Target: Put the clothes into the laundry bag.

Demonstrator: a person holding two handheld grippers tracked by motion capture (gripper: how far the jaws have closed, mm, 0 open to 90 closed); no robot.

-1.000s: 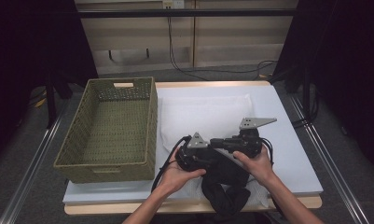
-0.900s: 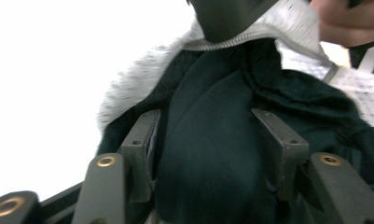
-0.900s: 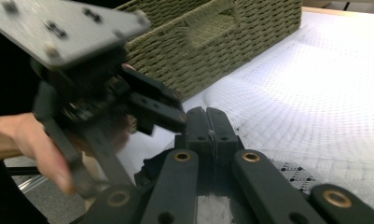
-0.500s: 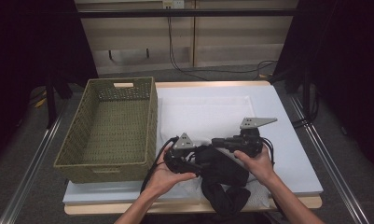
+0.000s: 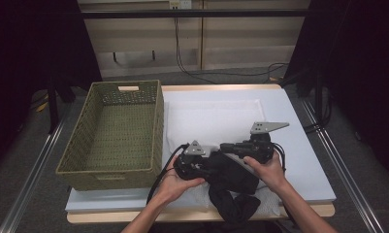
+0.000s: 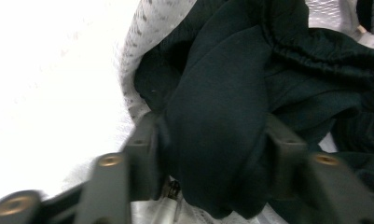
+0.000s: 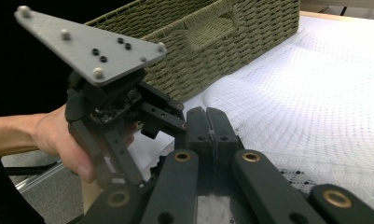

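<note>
Two grippers work one dark garment [image 5: 231,187], which lies bunched at the near edge of the table [image 5: 303,121], just right of the woven basket [image 5: 114,131] and partly hanging over the edge. Left gripper [image 6: 212,154]: jaws have just been closing and now pinch a thick fold of the cloth between them. Right gripper [image 7: 212,126]: jaws pressed fully together; whether any cloth sits between them I cannot tell. Beyond the garment, the basket stands empty. Judgement: work is at an early stage, with the garment gathered and gripped but not yet folded or moved to the basket.
</note>
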